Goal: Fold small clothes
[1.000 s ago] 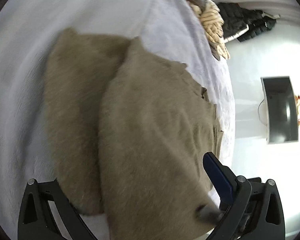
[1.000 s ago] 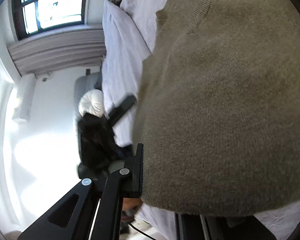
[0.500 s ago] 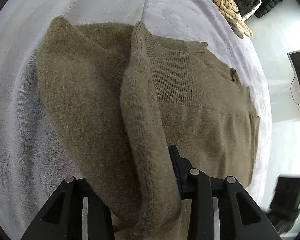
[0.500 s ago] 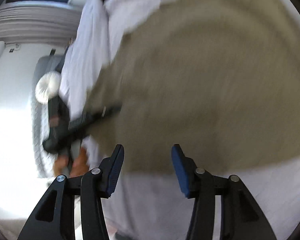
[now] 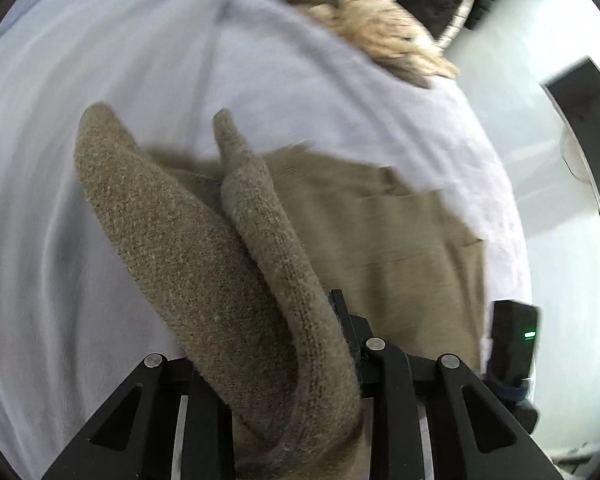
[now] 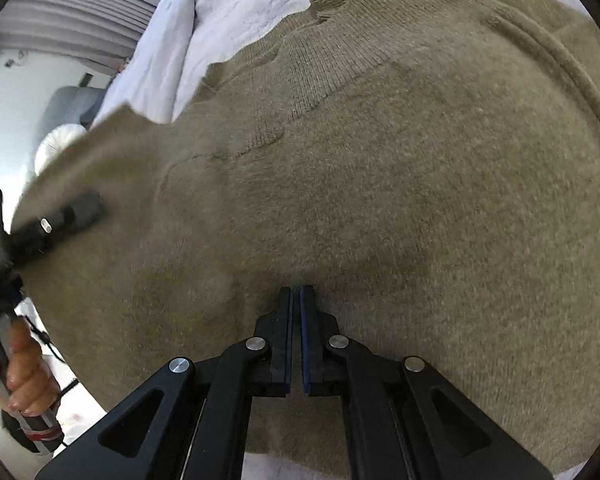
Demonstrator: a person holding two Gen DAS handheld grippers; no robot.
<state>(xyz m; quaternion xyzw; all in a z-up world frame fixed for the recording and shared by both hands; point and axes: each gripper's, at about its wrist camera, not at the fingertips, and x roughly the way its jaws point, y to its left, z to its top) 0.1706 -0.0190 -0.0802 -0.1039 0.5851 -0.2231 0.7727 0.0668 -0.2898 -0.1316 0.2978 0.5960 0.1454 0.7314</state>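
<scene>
Since half a second ago the right claw (image 6: 296, 300) has closed, its pads pressed together against the olive sweater (image 6: 380, 180) spread on the white bed (image 6: 236, 0); no cloth shows between them. The left claw (image 5: 268, 332) grips a raised fold of sweater (image 5: 204, 248), near a heap of other clothes (image 5: 380, 36).

The left gripper (image 5: 300, 344) clamps a thick fold of the olive-brown knit sweater (image 5: 400, 240) at lower centre; the rest lies on the white bedspread (image 5: 120, 60). A beige knit garment (image 5: 384, 40) sits at top, a dark monitor (image 5: 584, 120) at right.
</scene>
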